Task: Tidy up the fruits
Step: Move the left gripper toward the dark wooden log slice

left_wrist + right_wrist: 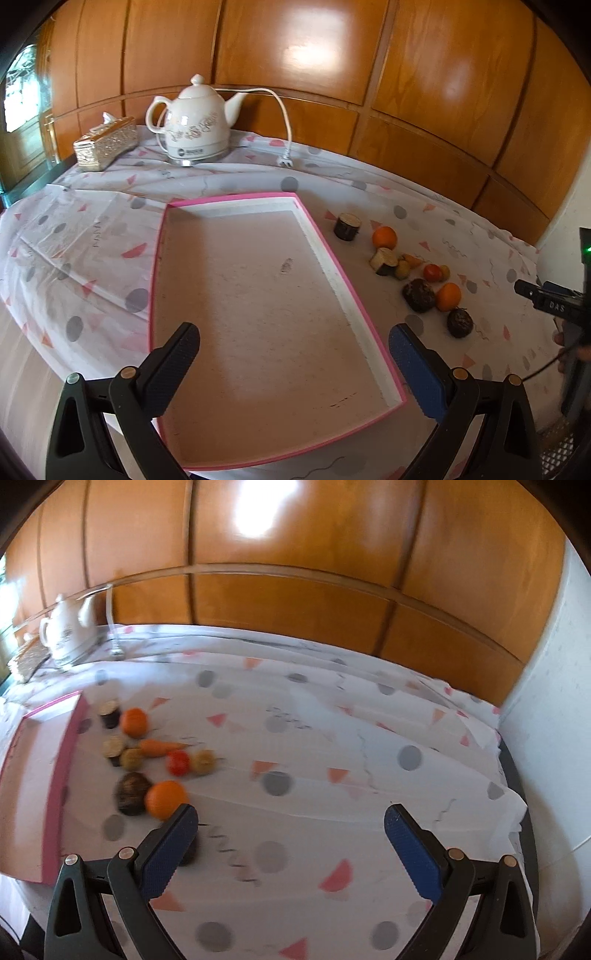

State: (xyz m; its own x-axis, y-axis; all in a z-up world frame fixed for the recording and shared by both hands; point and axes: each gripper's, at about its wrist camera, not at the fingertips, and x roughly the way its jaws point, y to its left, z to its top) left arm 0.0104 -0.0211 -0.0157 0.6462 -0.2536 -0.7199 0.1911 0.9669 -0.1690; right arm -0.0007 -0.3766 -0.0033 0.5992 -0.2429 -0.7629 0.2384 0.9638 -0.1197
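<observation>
Both grippers, left gripper [293, 334] and right gripper [290, 814], hanging with jaws wide apart, holding nothing; fruits [147, 760] lying at three o'clock of pink tray [356, 291].

Bright glare on wood panels [314, 48]; right view blurred.
</observation>
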